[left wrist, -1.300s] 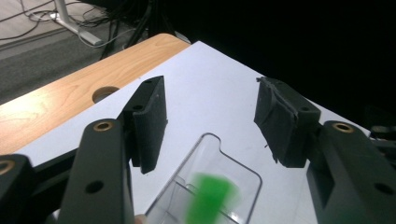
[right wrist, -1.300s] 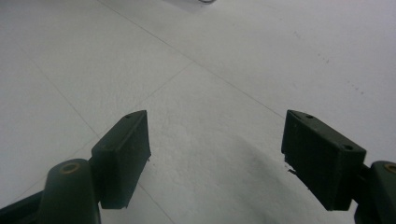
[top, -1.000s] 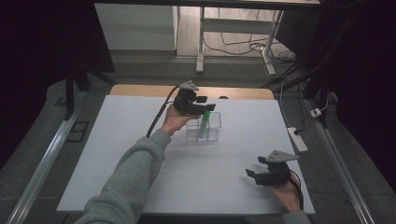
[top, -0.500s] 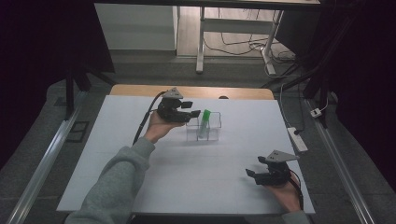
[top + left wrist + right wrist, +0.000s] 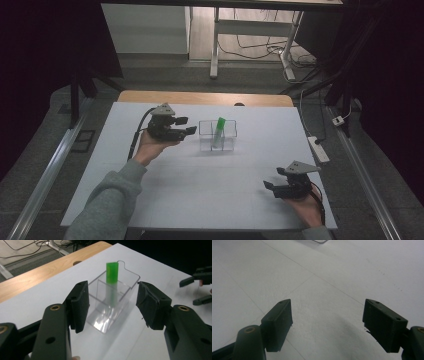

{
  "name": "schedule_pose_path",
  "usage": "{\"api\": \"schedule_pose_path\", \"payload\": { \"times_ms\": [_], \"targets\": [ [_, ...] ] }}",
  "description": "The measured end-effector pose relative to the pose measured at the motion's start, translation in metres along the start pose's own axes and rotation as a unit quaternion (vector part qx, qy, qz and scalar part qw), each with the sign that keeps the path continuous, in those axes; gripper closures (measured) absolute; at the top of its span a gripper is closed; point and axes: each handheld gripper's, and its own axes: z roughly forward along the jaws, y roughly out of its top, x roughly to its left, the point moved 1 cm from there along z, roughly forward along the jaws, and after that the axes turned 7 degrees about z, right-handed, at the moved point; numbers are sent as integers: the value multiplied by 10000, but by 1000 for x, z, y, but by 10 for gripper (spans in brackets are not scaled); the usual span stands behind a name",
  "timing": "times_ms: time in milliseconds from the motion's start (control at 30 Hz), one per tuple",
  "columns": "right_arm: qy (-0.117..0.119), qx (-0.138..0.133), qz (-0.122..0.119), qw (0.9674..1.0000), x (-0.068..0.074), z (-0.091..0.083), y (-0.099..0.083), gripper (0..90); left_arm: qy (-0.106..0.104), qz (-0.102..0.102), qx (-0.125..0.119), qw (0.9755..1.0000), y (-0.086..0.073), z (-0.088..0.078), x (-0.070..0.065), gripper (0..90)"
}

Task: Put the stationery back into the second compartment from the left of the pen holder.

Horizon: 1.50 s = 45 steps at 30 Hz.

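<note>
A clear plastic box (image 5: 217,135) with two compartments stands on the white table (image 5: 200,185) toward the back middle. A green tube (image 5: 218,131) stands upright in it, leaning slightly (image 5: 111,277). My left gripper (image 5: 187,126) hovers just left of the box, open, nothing between its jaws; in the left gripper view the clear box (image 5: 110,307) lies ahead between the spread jaws (image 5: 112,305). My right gripper (image 5: 270,189) rests near the front right of the table, open and empty (image 5: 327,322).
A wooden strip (image 5: 200,97) borders the table's far edge. A power strip (image 5: 319,148) lies off the right edge. Metal rails (image 5: 45,175) run along both sides on the floor. Desk legs and cables (image 5: 250,40) stand beyond.
My left gripper has drawn back leftward from above the box to a spot beside it. The green tube stays in the box. The right gripper has not moved.
</note>
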Motion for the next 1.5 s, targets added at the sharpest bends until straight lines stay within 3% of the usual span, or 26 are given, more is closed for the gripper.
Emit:
{"api": "schedule_pose_path", "payload": {
  "times_ms": [300,633,733,1200,1500],
  "targets": [
    [-8,34,-5,10000,-1,-1,0,236,37,-152,31,9999,-38,-32,-11,422],
    [-37,9,16,10000,-2,-1,-1,237,330,-195,317,9988,-82,-58,-20,401],
    [-43,-1,22,10000,-2,-2,0,237,329,-270,340,9985,-94,-64,-24,394],
    [-125,7,63,9999,-5,-4,-1,237,467,-452,597,9961,-147,-82,-34,360],
    [-98,14,58,9999,-5,-4,-2,237,480,-434,719,9953,-157,-80,-38,322]
  ]
}}
